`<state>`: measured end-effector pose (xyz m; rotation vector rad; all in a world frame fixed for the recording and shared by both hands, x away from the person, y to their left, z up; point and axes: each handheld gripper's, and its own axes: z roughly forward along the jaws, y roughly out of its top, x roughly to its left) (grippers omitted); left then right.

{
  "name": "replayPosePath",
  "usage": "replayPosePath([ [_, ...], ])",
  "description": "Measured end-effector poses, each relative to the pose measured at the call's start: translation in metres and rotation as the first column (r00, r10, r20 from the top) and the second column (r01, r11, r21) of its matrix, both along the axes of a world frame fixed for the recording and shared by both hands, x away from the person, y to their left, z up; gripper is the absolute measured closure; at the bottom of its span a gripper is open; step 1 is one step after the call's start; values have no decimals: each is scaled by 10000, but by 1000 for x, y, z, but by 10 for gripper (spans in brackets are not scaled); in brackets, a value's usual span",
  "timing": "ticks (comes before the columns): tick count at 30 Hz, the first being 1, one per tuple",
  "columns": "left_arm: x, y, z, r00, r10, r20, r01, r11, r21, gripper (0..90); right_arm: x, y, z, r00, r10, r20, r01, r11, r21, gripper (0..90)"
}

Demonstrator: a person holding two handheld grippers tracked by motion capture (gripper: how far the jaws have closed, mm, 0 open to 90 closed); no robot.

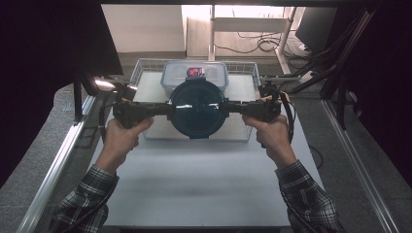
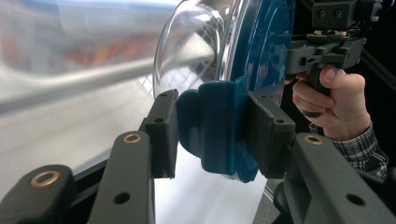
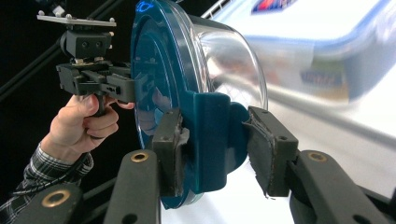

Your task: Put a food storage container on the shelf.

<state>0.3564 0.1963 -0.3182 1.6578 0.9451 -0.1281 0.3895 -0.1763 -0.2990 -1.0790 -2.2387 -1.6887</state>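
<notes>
Above the near edge of the wire basket (image 1: pixel 141 68), at the middle of the scene, I have a round glass container with a blue lid (image 1: pixel 198 108) held between both tongs. The lid faces up toward the high camera, and the clear bowl hangs below it.

The left tongs (image 1: pixel 167 109) come in from the left, and in the left gripper view (image 2: pixel 212 133) their jaws are clenched on the blue latch tab (image 2: pixel 212 130) at that side of the lid, one pad on each face of the tab. The right tongs (image 1: pixel 229 108) come in from the right, and in the right gripper view (image 3: pixel 212 140) they grasp the matching blue tab (image 3: pixel 212 135) on the opposite side. There the left pad sits tight against the lid rim, while the right pad, its rubber frayed, is at the tab's outer curve; I cannot tell how firmly it presses.

Each hand (image 1: pixel 121 138) grips its handle from below, checked sleeves running back toward the near edge of the white surface (image 1: pixel 204 189).

Beyond the round container, at the far side of the basket, lies a rectangular clear box with a blue-rimmed lid (image 1: pixel 194 74) and a red label on top.
</notes>
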Motion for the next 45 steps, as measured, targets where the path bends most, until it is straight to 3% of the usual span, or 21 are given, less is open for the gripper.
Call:
replayPosePath([
  [12,34,8,40,9998,170,120,-168,9998,-135,569,32,8,41,9998,-104,196,101,9998,159,577],
  [22,65,11,63,9993,366,53,-365,9991,-193,568,64,11,60,9997,-222,128,217,9990,389,576],
  [29,83,14,67,9983,573,-146,-578,9976,-383,564,82,16,69,9990,-432,133,427,9983,389,574],
  [37,99,17,60,9959,758,-489,-776,9963,-366,558,99,21,60,9982,-584,-150,590,9975,397,572],
  [45,105,19,62,9933,964,-635,-987,9945,-339,555,107,25,58,9953,-779,-569,805,9957,452,559],
])
